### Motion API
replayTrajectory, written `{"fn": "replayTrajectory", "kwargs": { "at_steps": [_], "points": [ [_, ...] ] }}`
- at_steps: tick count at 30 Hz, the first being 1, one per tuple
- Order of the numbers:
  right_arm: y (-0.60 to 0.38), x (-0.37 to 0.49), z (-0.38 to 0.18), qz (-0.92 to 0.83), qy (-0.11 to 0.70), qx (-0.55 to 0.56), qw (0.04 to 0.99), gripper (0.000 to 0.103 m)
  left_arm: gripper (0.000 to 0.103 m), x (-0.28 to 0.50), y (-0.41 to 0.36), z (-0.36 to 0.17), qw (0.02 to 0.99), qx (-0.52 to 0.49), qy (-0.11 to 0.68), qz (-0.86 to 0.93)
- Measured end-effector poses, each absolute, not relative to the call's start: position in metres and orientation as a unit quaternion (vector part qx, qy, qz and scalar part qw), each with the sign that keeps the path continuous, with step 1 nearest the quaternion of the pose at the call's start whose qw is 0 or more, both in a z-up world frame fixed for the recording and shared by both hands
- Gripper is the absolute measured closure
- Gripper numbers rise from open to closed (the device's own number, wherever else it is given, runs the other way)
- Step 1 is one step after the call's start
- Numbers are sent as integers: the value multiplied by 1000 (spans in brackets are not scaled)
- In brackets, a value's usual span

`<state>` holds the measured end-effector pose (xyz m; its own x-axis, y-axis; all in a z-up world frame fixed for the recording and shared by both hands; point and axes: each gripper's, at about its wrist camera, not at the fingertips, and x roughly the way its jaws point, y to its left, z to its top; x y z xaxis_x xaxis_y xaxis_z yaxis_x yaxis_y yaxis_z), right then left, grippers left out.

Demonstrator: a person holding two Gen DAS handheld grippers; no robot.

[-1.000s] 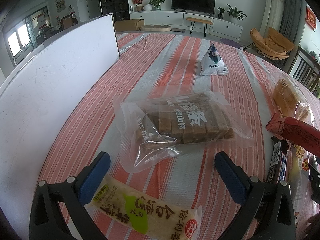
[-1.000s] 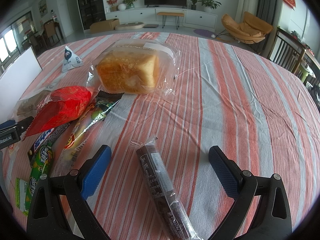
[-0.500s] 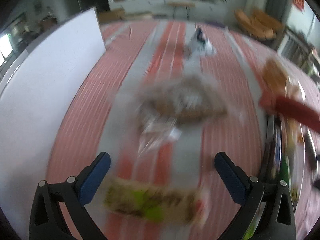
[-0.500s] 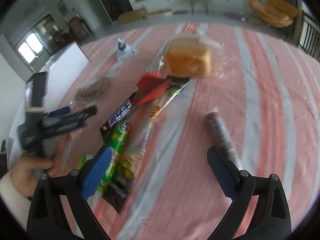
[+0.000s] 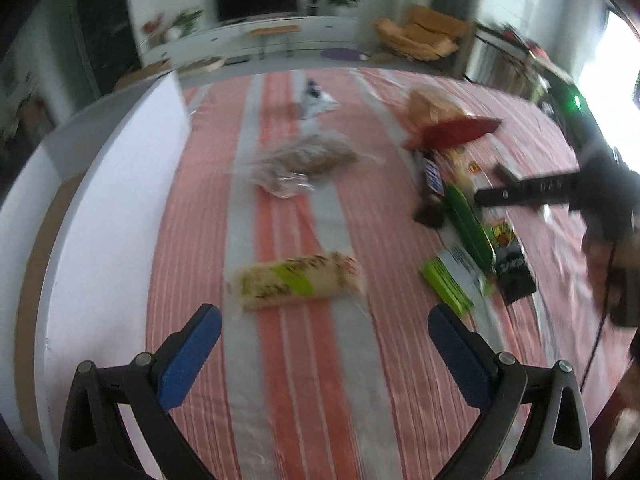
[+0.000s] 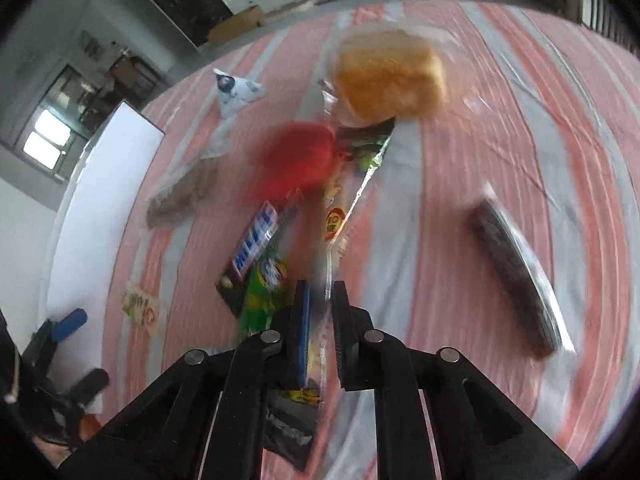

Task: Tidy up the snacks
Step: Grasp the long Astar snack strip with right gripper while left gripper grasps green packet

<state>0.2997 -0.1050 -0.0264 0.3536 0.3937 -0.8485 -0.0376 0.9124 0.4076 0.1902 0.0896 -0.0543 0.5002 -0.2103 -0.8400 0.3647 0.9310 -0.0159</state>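
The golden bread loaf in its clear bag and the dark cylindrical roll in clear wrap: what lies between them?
Only bare striped tablecloth lies between the bread loaf and the dark roll, as the right wrist view shows.

I see snacks lying flat, scattered on the striped cloth: a bagged bread loaf (image 6: 390, 76), a red packet (image 6: 296, 158), a dark roll (image 6: 514, 268), a green-labelled pale bar (image 5: 296, 286).

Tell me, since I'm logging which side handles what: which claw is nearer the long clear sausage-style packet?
Right. The right claw has its pads around the long clear packet's near end. The left claw hangs open over the tan-and-green packet, well away.
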Motion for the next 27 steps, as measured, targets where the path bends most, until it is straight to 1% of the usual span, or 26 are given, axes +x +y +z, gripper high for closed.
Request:
{"fn": "replayTrajectory", "kwargs": {
  "at_steps": [5, 10, 12, 15, 17, 18, 19, 23, 25, 27],
  "points": [
    [-120, 249, -18, 152, 564, 128, 801, 92, 1, 183, 42, -59, 844, 123, 467, -236],
    [-151, 201, -9, 143, 558, 125, 807, 92, 1, 188, -20, -75, 822, 220, 450, -270],
    [-155, 188, -7, 139, 553, 125, 812, 88, 1, 196, -36, -86, 814, 244, 460, -259],
    [-159, 176, -1, 137, 543, 123, 819, 87, 5, 208, -50, -102, 806, 249, 485, -229],
    [-157, 169, 2, 140, 539, 118, 822, 77, 5, 213, -45, -103, 813, 216, 499, -207],
    [-155, 167, 3, 142, 538, 113, 824, 69, 5, 213, -38, -104, 813, 198, 511, -198],
    [-153, 164, 4, 145, 536, 105, 825, 63, 5, 214, -32, -105, 812, 188, 516, -195],
    [-142, 164, 7, 158, 537, 84, 825, 57, 5, 206, 6, -108, 813, 166, 531, -175],
    [-138, 176, 8, 156, 536, 92, 825, 48, 5, 206, 16, -107, 810, 146, 543, -171],
    [-134, 191, 8, 154, 537, 96, 824, 45, 5, 207, 12, -101, 811, 126, 542, -181]
  ]
}}
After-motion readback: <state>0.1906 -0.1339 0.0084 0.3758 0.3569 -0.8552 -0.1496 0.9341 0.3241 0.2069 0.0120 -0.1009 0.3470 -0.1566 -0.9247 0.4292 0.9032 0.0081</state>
